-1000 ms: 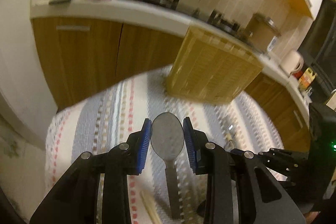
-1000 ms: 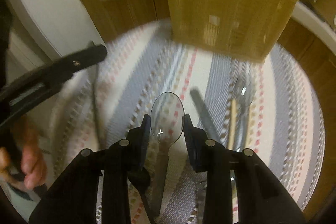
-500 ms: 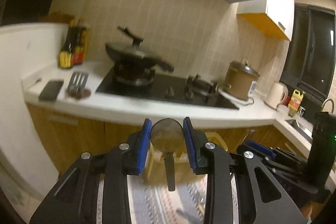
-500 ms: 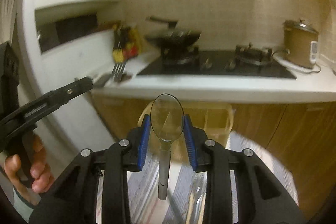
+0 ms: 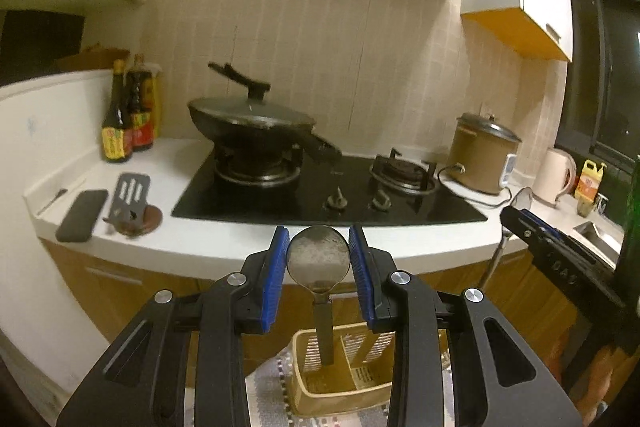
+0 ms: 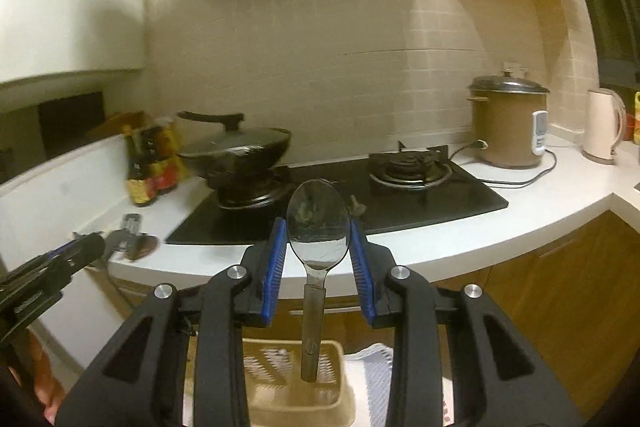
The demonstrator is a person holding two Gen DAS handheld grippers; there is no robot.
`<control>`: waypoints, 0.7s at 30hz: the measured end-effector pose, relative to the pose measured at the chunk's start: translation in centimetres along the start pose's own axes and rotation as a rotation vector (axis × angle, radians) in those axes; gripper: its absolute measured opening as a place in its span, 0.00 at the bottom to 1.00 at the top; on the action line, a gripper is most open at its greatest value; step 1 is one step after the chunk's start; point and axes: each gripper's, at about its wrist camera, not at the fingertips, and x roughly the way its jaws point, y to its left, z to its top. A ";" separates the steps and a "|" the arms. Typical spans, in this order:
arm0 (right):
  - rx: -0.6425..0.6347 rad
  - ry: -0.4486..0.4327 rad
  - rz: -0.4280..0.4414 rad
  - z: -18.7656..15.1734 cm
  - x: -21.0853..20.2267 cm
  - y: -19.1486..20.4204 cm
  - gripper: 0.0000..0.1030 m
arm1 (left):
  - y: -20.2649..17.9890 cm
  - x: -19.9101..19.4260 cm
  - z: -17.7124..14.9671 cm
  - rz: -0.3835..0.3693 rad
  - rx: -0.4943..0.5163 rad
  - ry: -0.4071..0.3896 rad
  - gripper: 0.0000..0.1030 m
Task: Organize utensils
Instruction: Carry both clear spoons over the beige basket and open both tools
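My left gripper point(image 5: 319, 259) is shut on a dark metal spoon point(image 5: 318, 257) by its bowl, handle hanging straight down over the beige slotted utensil basket point(image 5: 344, 393) below. My right gripper point(image 6: 319, 241) is shut on a shiny metal spoon point(image 6: 318, 223) by its bowl, handle hanging down over the same basket point(image 6: 296, 403). The basket stands on a striped cloth point(image 5: 268, 387). The right gripper and its spoon also show at the right edge of the left wrist view point(image 5: 520, 203); the left gripper shows at the left edge of the right wrist view point(image 6: 80, 247).
Behind is a white counter point(image 5: 200, 247) with a black gas hob point(image 5: 320, 195), a lidded wok point(image 5: 248, 123), sauce bottles point(image 5: 128, 115), a spatula point(image 5: 128, 195), a phone point(image 5: 82, 215), a rice cooker point(image 5: 484, 159) and a kettle point(image 5: 556, 177). Wooden cabinets stand below.
Both grippers rose from the striped cloth with their spoons and tilted level; the views now face the hob, and the spoon handles hang over the basket.
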 end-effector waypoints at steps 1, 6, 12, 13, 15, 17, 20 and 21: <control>-0.009 0.005 -0.006 -0.7 0.6 0.1 0.28 | 0.0 0.5 -0.5 0.001 -0.001 0.006 0.29; -0.031 0.057 -0.003 -3.8 2.6 0.1 0.28 | -0.1 2.3 -2.3 0.012 0.008 0.042 0.29; -0.041 0.097 0.028 -6.1 3.1 -0.1 0.28 | 0.0 3.7 -4.2 0.016 0.013 0.089 0.29; -0.040 0.101 0.032 -6.2 2.9 -0.1 0.28 | 0.0 3.8 -4.5 0.017 0.014 0.097 0.29; -0.046 0.119 0.047 -6.4 2.6 -0.1 0.28 | 0.1 3.7 -4.9 0.009 0.011 0.114 0.29; -0.050 0.136 0.062 -6.6 2.1 -0.1 0.29 | 0.2 3.4 -5.1 -0.005 0.001 0.119 0.32; -0.043 0.150 0.082 -6.7 1.0 -0.4 0.65 | 0.4 2.5 -5.3 -0.027 -0.013 0.126 0.39; -0.038 0.132 0.083 -6.7 0.3 -0.6 0.69 | 0.6 2.0 -5.4 -0.034 -0.017 0.130 0.41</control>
